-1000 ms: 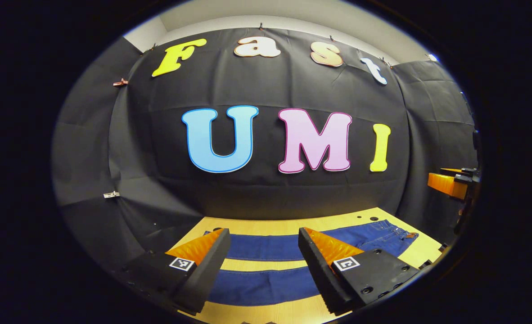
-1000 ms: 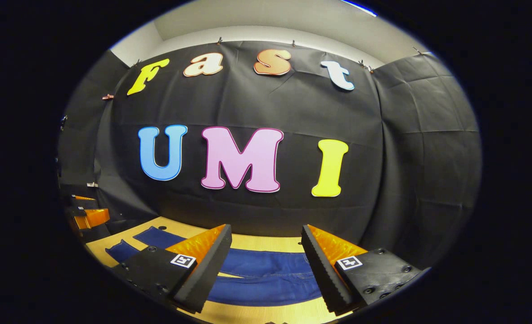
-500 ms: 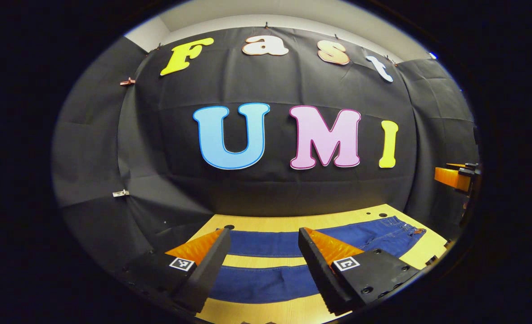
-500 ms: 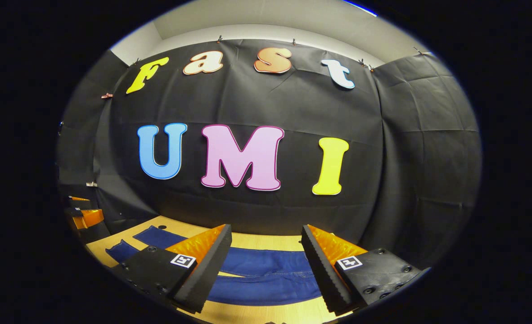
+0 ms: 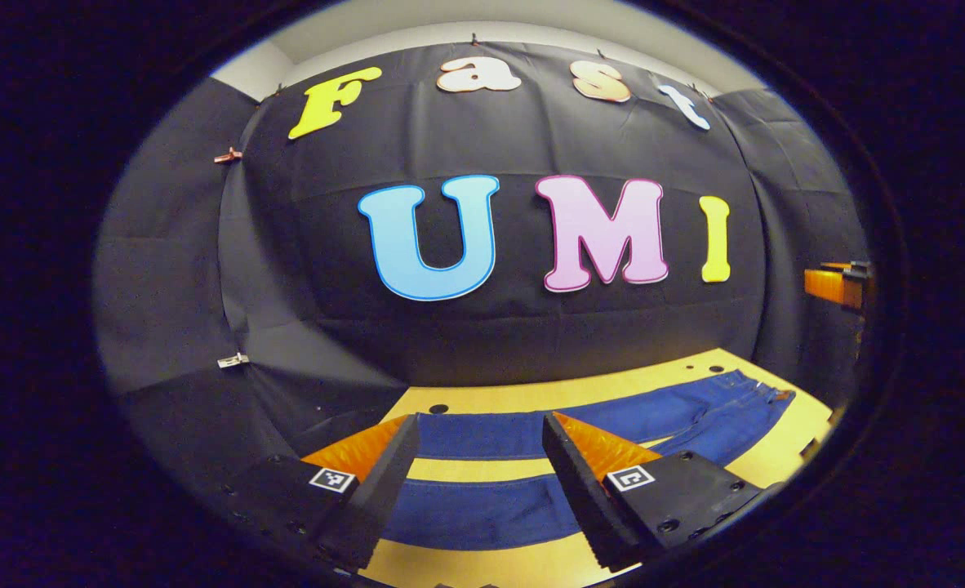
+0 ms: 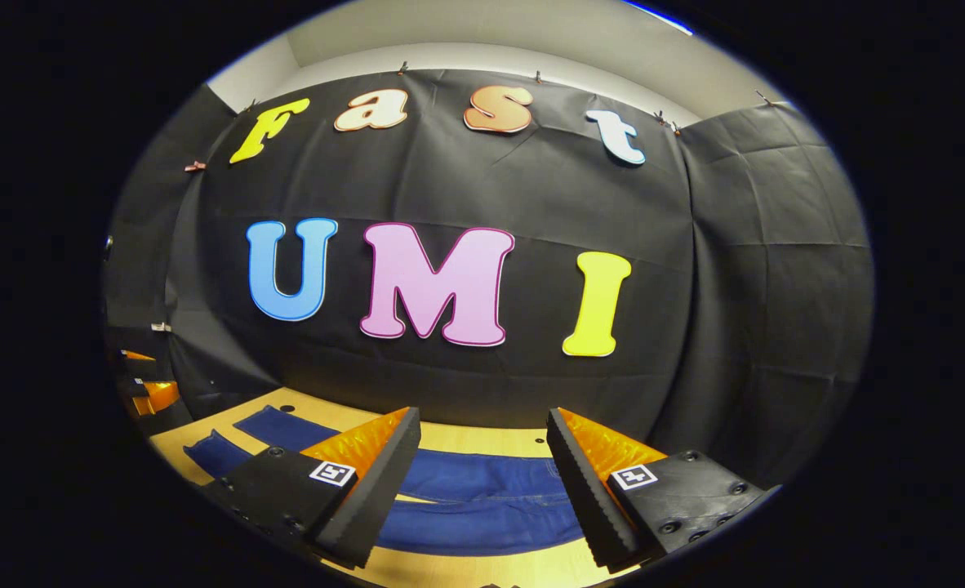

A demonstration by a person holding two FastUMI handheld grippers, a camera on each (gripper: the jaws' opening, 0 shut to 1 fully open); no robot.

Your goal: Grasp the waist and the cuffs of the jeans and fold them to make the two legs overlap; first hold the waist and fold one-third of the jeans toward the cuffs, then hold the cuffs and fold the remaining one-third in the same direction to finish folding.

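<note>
The dark blue denim jeans (image 5: 531, 437) lie flat and unfolded on the pale wooden table (image 5: 482, 470), legs spread apart with a strip of bare wood between them. In the left gripper view the waist end sits far right, the legs run leftward. The left gripper (image 5: 480, 457) hangs above the mid-legs with jaws wide, holding nothing. The right gripper (image 6: 482, 461) hangs above the blue fabric (image 6: 482, 490) nearer the waist, jaws also wide and empty. It also appears in the left gripper view at the far right edge (image 5: 838, 286).

Risks, as a judgement: the legs are not yet overlapped, so pinching one denim layer only could drag a single leg and leave it crooked. The left gripper sits over mid-leg, not the cuffs, so a grasp there would give an uneven fold. Stiff denim may slip from a shallow pinch.

Against one second ago: the left gripper view now takes in more table and more of the jeans, the waist sliding further right, so that gripper has tilted or shifted. The right gripper view is nearly unchanged. Both jaws as wide as before.
</note>
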